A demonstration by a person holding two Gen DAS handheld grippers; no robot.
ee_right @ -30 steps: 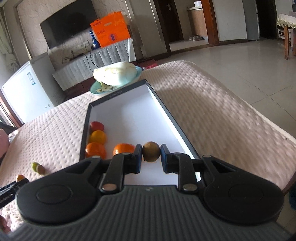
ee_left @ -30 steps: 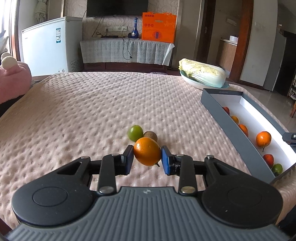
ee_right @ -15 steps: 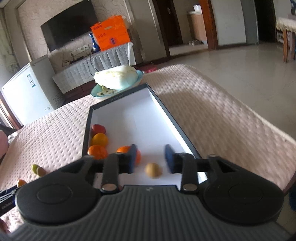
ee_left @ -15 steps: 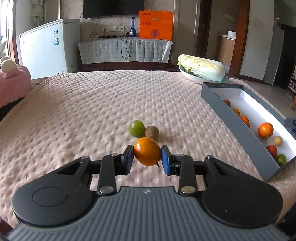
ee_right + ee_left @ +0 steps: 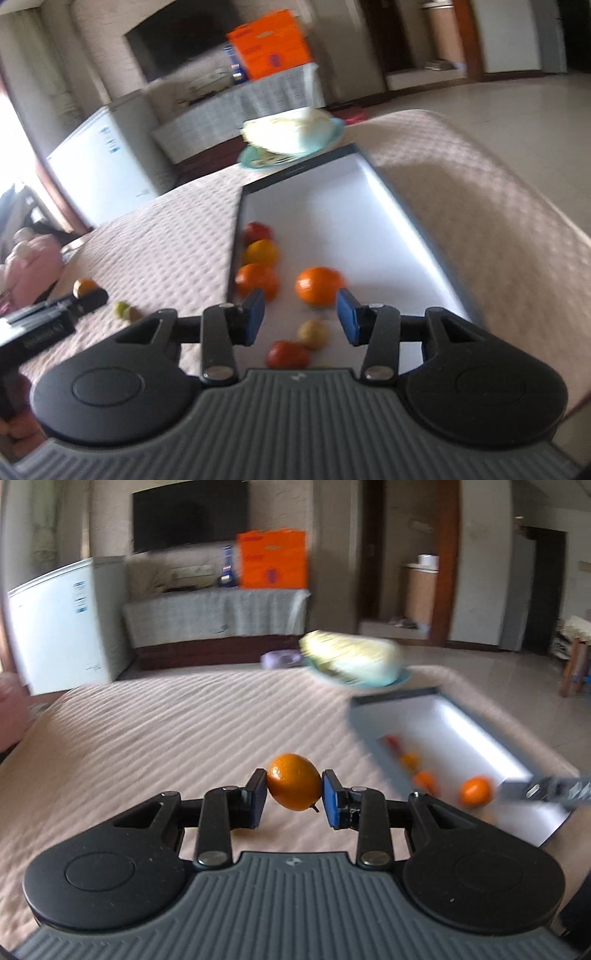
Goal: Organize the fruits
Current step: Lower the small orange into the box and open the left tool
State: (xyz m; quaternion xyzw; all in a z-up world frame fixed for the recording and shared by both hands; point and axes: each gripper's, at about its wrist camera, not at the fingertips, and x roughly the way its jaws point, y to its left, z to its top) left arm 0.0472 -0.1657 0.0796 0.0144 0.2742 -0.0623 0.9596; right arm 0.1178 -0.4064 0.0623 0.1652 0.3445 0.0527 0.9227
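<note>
Left gripper (image 5: pixel 294 798) is clamping the orange (image 5: pixel 293 781), now lifted clear of the pink cover (image 5: pixel 147 738); a second ago it was sitting low beside the green and brown fruits, which are gone from the left view. Right gripper (image 5: pixel 300 316) jaws have just been opening and are standing apart with nothing between them; the brown fruit (image 5: pixel 312 333) it held is lying in the tray (image 5: pixel 417 229) beside a red one (image 5: pixel 287 354). Tray's far half is bare; the cabbage plate (image 5: pixel 291 142) is sitting just past its far edge.
</note>
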